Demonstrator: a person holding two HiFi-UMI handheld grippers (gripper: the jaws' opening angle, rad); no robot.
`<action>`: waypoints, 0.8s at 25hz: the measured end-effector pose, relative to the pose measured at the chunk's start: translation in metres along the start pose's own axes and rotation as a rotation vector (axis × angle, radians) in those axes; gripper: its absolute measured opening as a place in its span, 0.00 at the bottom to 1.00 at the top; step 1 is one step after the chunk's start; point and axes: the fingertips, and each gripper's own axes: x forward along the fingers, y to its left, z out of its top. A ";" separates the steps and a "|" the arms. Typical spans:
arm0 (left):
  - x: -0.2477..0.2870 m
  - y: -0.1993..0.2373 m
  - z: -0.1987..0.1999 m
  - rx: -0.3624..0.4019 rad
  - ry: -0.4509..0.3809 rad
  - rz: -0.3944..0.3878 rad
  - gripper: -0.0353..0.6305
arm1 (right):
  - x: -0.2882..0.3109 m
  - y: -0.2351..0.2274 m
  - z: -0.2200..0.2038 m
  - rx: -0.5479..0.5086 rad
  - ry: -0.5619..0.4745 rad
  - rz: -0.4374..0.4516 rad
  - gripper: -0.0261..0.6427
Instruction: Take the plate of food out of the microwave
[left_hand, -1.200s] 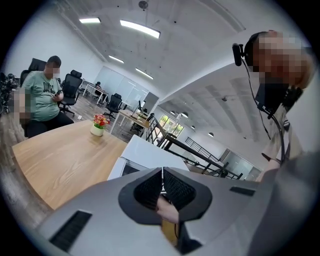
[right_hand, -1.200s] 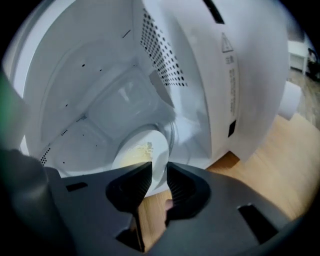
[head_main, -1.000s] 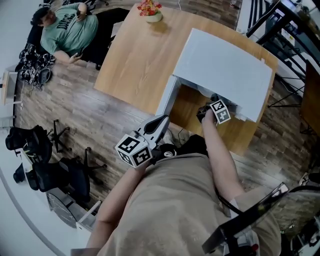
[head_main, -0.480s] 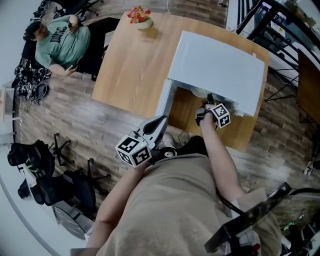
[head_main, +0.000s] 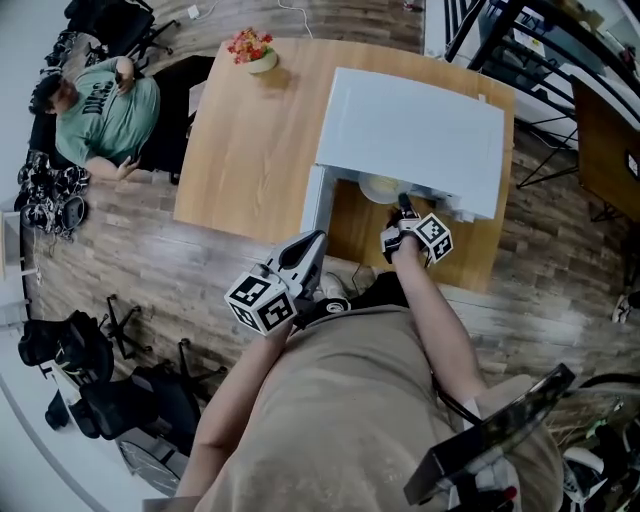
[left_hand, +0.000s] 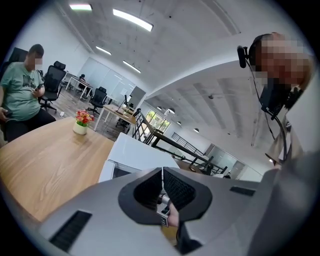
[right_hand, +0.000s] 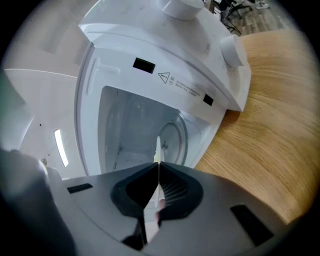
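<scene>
The right gripper (head_main: 404, 208), at centre frame in the head view, was clamped on the rim of a pale round plate (head_main: 383, 188), which showed at the open mouth of the boxy white microwave (head_main: 410, 130) on the light wooden table (head_main: 250, 140). The left gripper (head_main: 316, 240), lower left of it, hung clear with its jaws pressed together on nothing.

Open office, swivel chairs (head_main: 95, 395), wooden table (head_main: 250, 130)
</scene>
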 end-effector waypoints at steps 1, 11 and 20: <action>0.001 -0.001 0.000 0.001 0.001 -0.006 0.06 | -0.004 0.002 0.000 0.001 0.006 0.005 0.06; 0.009 -0.013 -0.003 0.007 0.012 -0.063 0.06 | -0.046 0.023 -0.001 -0.014 0.067 0.058 0.06; 0.017 -0.016 -0.007 0.011 0.027 -0.076 0.06 | -0.091 0.037 0.003 0.007 0.128 0.104 0.06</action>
